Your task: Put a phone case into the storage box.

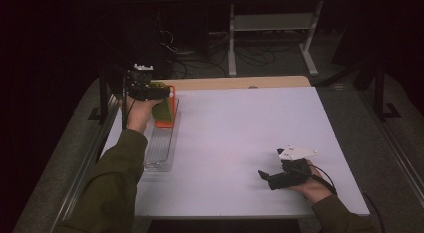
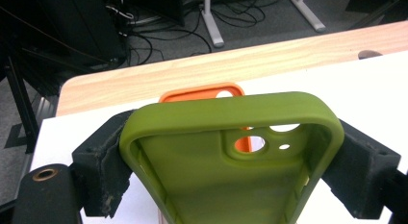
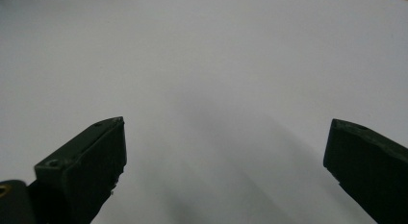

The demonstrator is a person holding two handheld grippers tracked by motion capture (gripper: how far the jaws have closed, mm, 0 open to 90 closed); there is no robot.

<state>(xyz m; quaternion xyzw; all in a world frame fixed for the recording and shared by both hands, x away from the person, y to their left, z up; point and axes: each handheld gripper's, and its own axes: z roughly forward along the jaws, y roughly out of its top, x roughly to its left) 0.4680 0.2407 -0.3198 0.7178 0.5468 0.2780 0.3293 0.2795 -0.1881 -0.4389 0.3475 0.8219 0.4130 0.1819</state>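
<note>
My left gripper (image 1: pixel 149 93) is shut on an olive green phone case (image 2: pixel 231 180); the case's sides bow inward between the black pads (image 2: pixel 103 161). Its open inside and camera cut-outs face the left gripper view. Just behind it an orange phone case (image 2: pixel 201 93) stands on edge, partly hidden. In the high view the green case (image 1: pixel 162 111) hangs at the far end of a clear wire rack (image 1: pixel 160 148), against the orange case (image 1: pixel 171 95). My right gripper (image 1: pixel 266 178) rests low at the table's front right, open, with nothing between its jaws (image 3: pixel 226 161).
The white table top (image 1: pixel 240 128) has a wooden strip (image 1: pixel 240 82) along its far edge. Beyond it are metal table legs (image 1: pixel 232 38) and cables on a dark floor. A metal rail (image 1: pixel 85 163) runs along the table's left side.
</note>
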